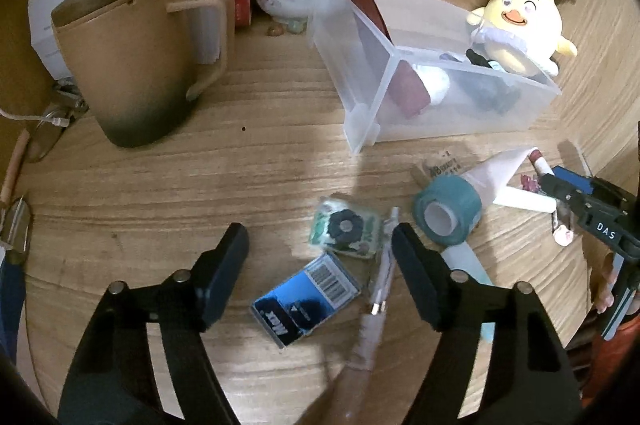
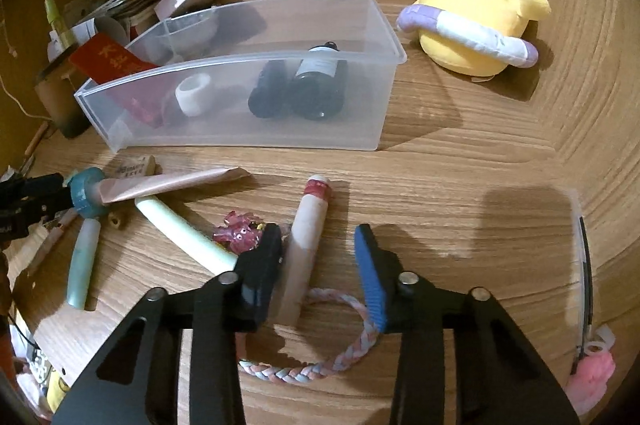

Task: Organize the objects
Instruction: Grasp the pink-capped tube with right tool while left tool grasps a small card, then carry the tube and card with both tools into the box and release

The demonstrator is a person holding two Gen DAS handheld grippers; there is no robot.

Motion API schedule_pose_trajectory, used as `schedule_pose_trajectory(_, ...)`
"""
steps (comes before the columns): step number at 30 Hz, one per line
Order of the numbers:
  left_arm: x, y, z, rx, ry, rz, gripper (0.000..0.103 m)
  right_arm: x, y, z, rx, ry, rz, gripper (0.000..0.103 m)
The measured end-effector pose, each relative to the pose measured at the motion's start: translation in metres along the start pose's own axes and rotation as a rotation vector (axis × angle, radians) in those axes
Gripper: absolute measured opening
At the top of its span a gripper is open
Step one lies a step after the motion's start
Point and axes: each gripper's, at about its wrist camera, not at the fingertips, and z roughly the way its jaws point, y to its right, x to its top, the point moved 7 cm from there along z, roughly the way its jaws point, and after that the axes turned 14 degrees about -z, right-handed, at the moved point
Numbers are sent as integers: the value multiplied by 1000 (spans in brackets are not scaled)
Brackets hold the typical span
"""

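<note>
Straddling pink tube (image 2: 306, 245) (jaws apart)

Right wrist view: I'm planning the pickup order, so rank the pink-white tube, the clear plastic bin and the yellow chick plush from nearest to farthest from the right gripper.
1. Pink-white tube: between the jaws of the right gripper, against the left one.
2. Clear plastic bin: farther back, centre-left.
3. Yellow chick plush: farthest, upper right, beyond the bin's right end.
</note>
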Motion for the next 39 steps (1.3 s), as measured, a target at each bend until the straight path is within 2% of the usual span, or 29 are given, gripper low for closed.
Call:
schedule_pose_trajectory(6, 3, 1, -1, -31, 2, -1, 53, 4, 1, 3, 29, 0, 5, 20)
schedule_pose_trajectory(12, 5, 0, -1, -49, 11, -1, 47, 6, -2, 5, 49, 10, 1, 14)
schedule_pose_trajectory(13, 6, -1, -2, -50, 15, -5, 44, 6, -2, 5, 48, 12, 3, 14)
schedule_pose_trajectory(14, 8, -3, -3, -47, 24, -11, 35, 6, -1, 5, 48, 14, 5, 14)
schedule_pose_trajectory(15, 8, -3, -3, -42, 18, -7, 34, 6, -1, 5, 48, 15, 5, 14)
schedule_pose_trajectory(27, 15, -1, -7, -51, 46, -20, 34, 9, 7, -7, 44, 53, 34, 14)
schedule_pose_trajectory(39, 33, 25, -47, -121, 146, -2, 33, 32, 19, -49, 32, 178, 57, 14)
